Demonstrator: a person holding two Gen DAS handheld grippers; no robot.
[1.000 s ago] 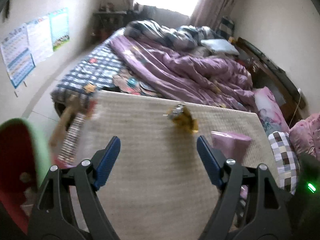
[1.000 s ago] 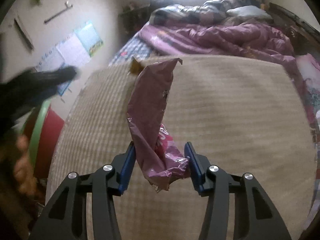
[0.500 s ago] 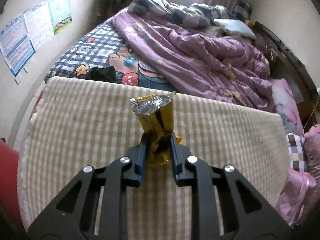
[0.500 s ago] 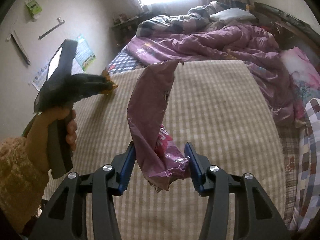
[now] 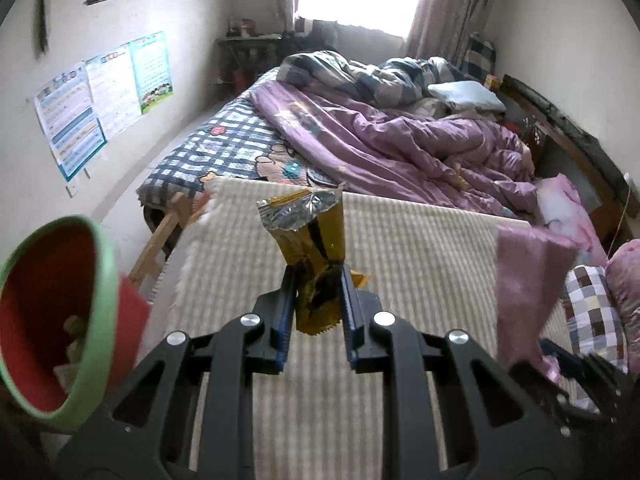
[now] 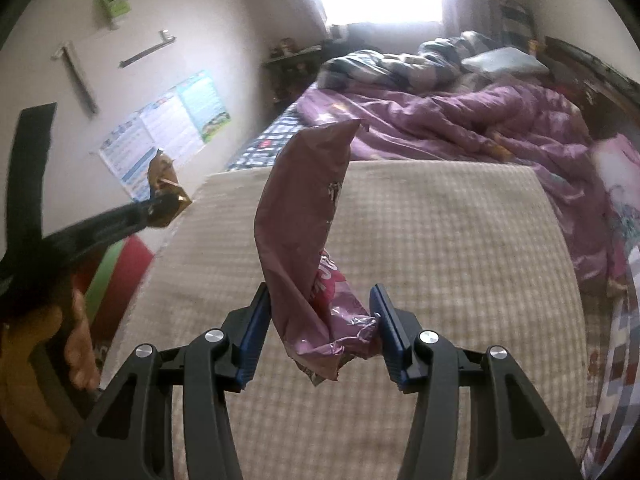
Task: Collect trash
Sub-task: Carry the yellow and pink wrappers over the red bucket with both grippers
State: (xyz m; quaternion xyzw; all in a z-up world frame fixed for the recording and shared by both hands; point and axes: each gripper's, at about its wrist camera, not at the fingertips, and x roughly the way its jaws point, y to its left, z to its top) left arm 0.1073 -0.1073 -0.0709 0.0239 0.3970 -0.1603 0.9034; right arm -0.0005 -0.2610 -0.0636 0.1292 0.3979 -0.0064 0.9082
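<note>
Lifted off the worktop [image 5: 400, 240], my left gripper [image 5: 316, 304] clamps the yellow wrapper [image 5: 310, 240]; right gripper [image 6: 320, 320] pinches the pink bag [image 6: 304, 220]. Next, I'd carry both to the red bin [image 5: 96, 320].

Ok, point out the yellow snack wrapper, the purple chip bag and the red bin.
yellow snack wrapper [image 5: 316, 240], left wrist view, on its gold face.
purple chip bag [image 6: 296, 216], right wrist view, mid-body.
red bin [image 5: 102, 280], left wrist view, green rim.
</note>
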